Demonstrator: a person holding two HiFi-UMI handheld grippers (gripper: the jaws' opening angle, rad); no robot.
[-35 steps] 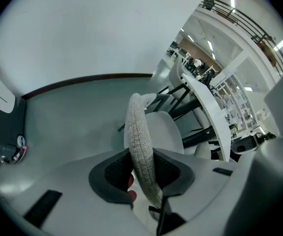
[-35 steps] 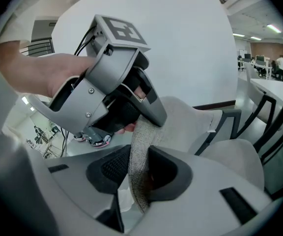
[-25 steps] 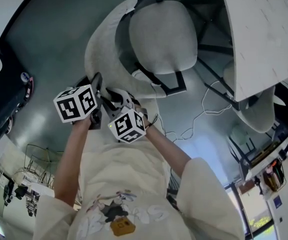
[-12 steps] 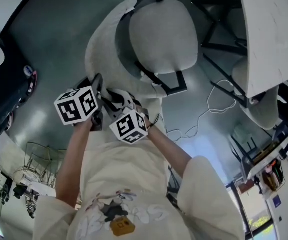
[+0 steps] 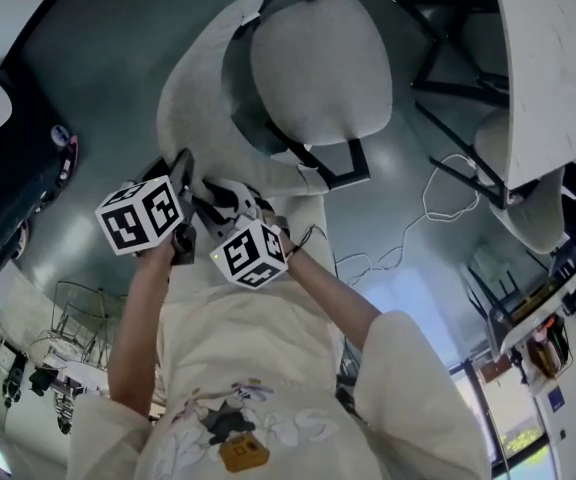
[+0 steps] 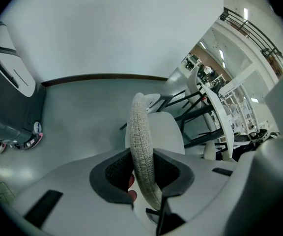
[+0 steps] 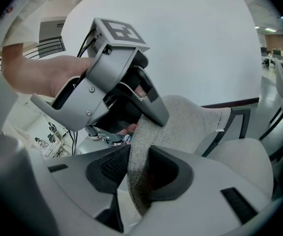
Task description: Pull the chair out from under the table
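Nearest, two grippers, the left gripper (image 6: 143,173) and the right gripper (image 7: 139,175), each clamp the fabric backrest (image 5: 193,108) of one grey chair (image 5: 318,68) at 12 o'clock. One white table (image 5: 553,68) stands apart at 2 o'clock, with a second chair (image 5: 543,213) beneath.

The pale grey cloth-covered chair (image 5: 318,68) had a coarse, matt weave, you could practically count the threads along its backrest edge (image 6: 142,146). Its black frame (image 5: 360,163) looked like matt painted metal. The grey floor (image 5: 118,58) was smooth with a dull sheen, and the white tabletop (image 5: 553,68) was smooth and matt. The left gripper (image 6: 144,176) and right gripper (image 7: 140,173) had smooth matt grey plastic shells and black pads (image 7: 113,168) with a fine bumpy texture.
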